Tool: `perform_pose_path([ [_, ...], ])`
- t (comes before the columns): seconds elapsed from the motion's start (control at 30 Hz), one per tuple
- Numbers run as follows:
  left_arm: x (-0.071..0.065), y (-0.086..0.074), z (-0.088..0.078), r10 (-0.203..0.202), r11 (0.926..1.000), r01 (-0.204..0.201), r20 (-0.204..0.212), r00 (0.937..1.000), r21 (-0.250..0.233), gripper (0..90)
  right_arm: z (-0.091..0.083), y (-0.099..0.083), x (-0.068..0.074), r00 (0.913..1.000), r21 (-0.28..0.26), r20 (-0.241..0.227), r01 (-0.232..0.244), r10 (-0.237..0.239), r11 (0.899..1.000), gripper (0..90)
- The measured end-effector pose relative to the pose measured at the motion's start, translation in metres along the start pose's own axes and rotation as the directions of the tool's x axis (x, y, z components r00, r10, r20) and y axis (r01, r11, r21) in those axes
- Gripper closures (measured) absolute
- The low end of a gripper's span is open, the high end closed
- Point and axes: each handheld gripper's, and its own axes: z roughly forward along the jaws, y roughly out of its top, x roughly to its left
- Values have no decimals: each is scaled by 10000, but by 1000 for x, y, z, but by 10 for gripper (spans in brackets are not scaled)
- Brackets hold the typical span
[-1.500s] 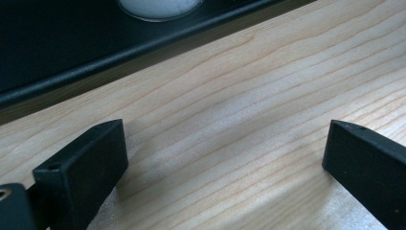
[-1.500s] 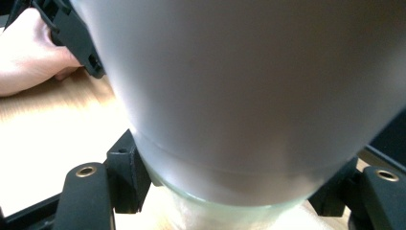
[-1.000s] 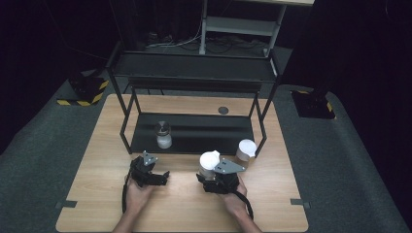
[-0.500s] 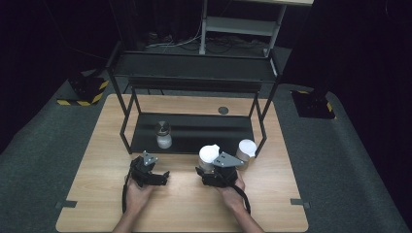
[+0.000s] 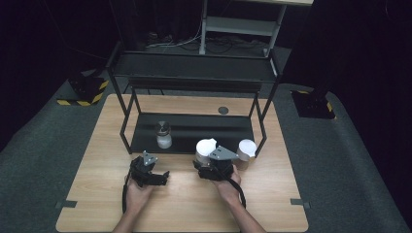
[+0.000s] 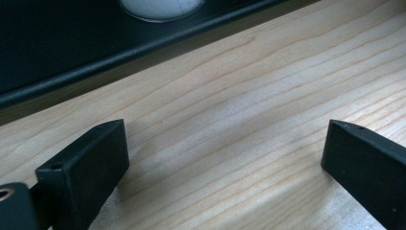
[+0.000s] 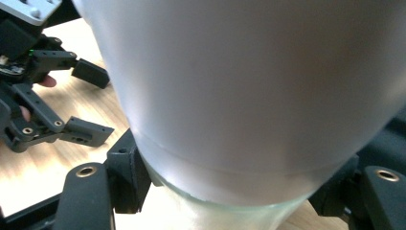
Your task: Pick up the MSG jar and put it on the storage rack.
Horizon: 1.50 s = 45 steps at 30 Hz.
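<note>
Nearest me, at about six o'clock on the wooden table (image 5: 272, 204), my right gripper (image 5: 208, 164) is clamped on a white-capped jar (image 5: 206, 148) — the jaws pinch the narrower glass just under the broad frosted cap, one pad on each side, as my right gripper view makes plain (image 7: 249, 96). I judge the jar rigid and smooth: glass that will not give, with a slick cap, so it could slip or crack if knocked against metal. The hold I have, low beneath the cap's shoulder, looks the safest place, since the wider cap above stops it sliding down through the pads. It seems fairly light, though I cannot tell what is inside. It looks squat and pale, milky white on top and clearer below. At about nine o'clock from it my left gripper (image 5: 158, 175) rests on the table with its jaws spread wide and nothing between them — bare wood grain lies there (image 6: 230, 143). Just at three o'clock from my held jar stands a second white-capped jar (image 5: 246, 152), near it but apart, by the rack's front right leg. Farther off at twelve o'clock is the black metal rack (image 5: 194, 82), and on its lower shelf, towards eleven o'clock, sits a small jar with a metal lid (image 5: 163, 134).
</note>
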Motion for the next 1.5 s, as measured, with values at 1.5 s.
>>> perform_pose_path([
  [1.5,1,0,0,22,10000,-22,63,10000,8,21,63,29,-14,9945,-127,705,-774,781,9969,305],
])
